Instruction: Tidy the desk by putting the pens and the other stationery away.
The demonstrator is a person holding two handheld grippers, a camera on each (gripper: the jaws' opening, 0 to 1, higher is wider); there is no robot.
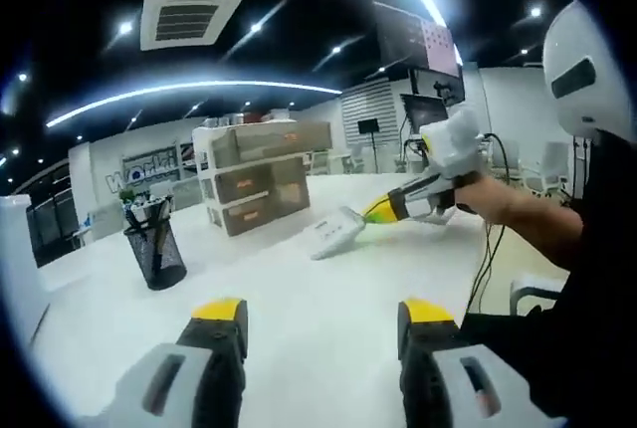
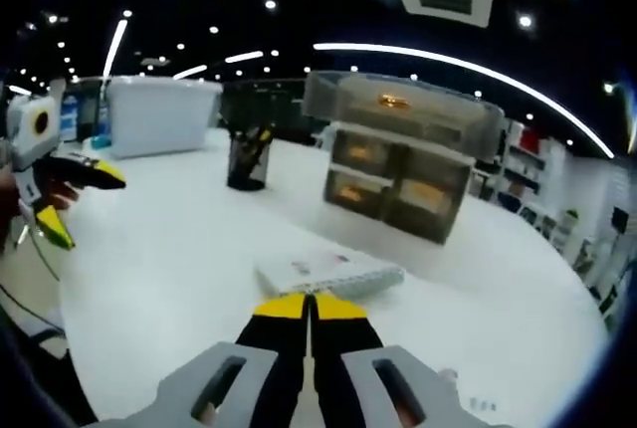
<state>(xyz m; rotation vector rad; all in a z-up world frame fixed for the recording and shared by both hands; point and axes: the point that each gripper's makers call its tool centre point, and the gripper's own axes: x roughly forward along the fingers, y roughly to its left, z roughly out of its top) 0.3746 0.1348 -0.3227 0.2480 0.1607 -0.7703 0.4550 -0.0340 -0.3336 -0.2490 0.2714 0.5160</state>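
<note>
Right fingers: my right gripper (image 2: 310, 311) is pressed shut with nothing between, tips just short of the white stationery box (image 2: 328, 271) on the tabletop (image 2: 179, 249).
Left fingers: my left gripper (image 1: 320, 317) is spread wide and empty — hovering above the bare tabletop.
Storage: the mesh pen cup (image 1: 154, 249) and the drawer unit (image 2: 403, 164) stand farther back, likely destinations.

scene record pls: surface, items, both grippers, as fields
surface: white desk
pen holder: black mesh cup holding pens, upright
drawers: translucent drawer unit, beyond the flat white item
flat item: white, rectangular, lying on the desk just ahead of the right gripper's tips
bin: white storage box at the desk's far end
left gripper: open, holding nothing
right gripper: shut, holding nothing
</note>
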